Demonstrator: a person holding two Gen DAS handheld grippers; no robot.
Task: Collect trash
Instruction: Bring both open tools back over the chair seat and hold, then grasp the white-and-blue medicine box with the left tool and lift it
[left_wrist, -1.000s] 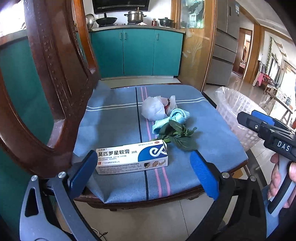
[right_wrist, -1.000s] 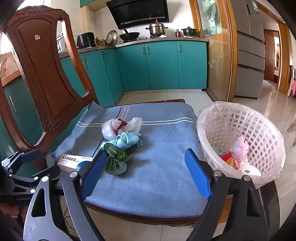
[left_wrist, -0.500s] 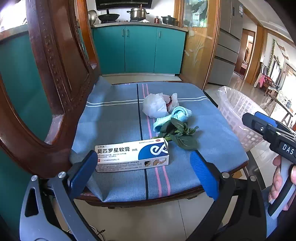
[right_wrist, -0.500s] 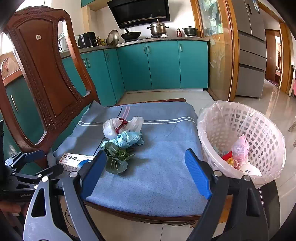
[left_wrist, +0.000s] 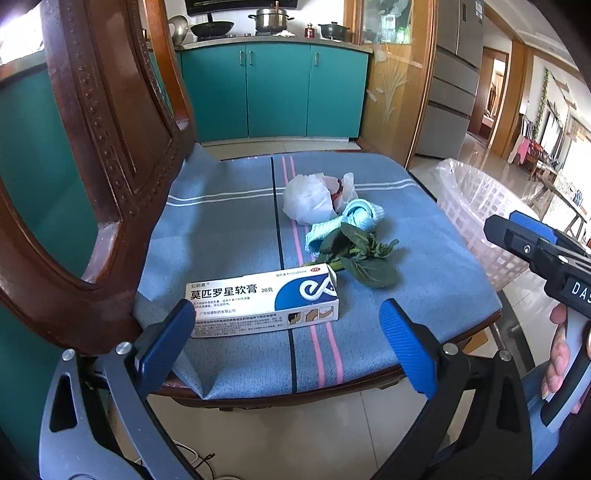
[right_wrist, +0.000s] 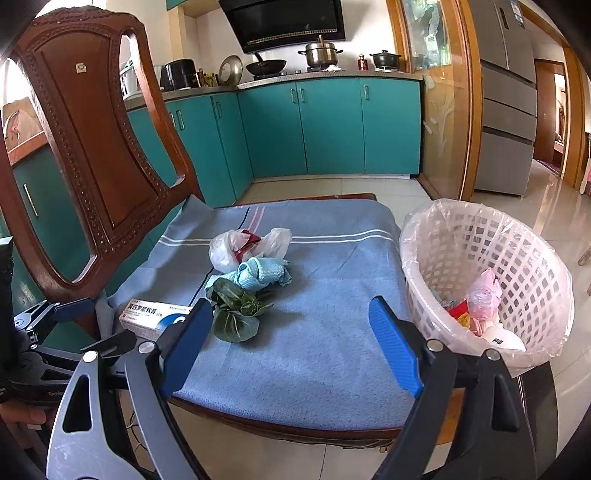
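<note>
On the chair's blue cushion (left_wrist: 229, 229) lie a white and blue ointment box (left_wrist: 264, 304), a green leafy vegetable (left_wrist: 364, 256), a crumpled light-blue cloth (left_wrist: 354, 218) and a white plastic bag (left_wrist: 310, 199). My left gripper (left_wrist: 288, 343) is open just in front of the box, its jaws standing either side of it without touching. My right gripper (right_wrist: 291, 347) is open over the cushion's near edge, nothing between its fingers. The box (right_wrist: 155, 317), leaf (right_wrist: 236, 310), cloth (right_wrist: 258, 275) and bag (right_wrist: 247, 247) lie to its left. A lined white basket (right_wrist: 491, 280) holds several pieces of trash.
The carved wooden chair back (left_wrist: 92, 147) rises close on the left. The basket (left_wrist: 476, 221) stands by the cushion's right edge. Teal kitchen cabinets (right_wrist: 325, 129) and tiled floor (right_wrist: 332, 184) lie behind. A person's hand (left_wrist: 561, 354) holds the right gripper's handle.
The left gripper has edged a little closer to the ointment box, which looks larger between the jaws. The right gripper has stayed still.
</note>
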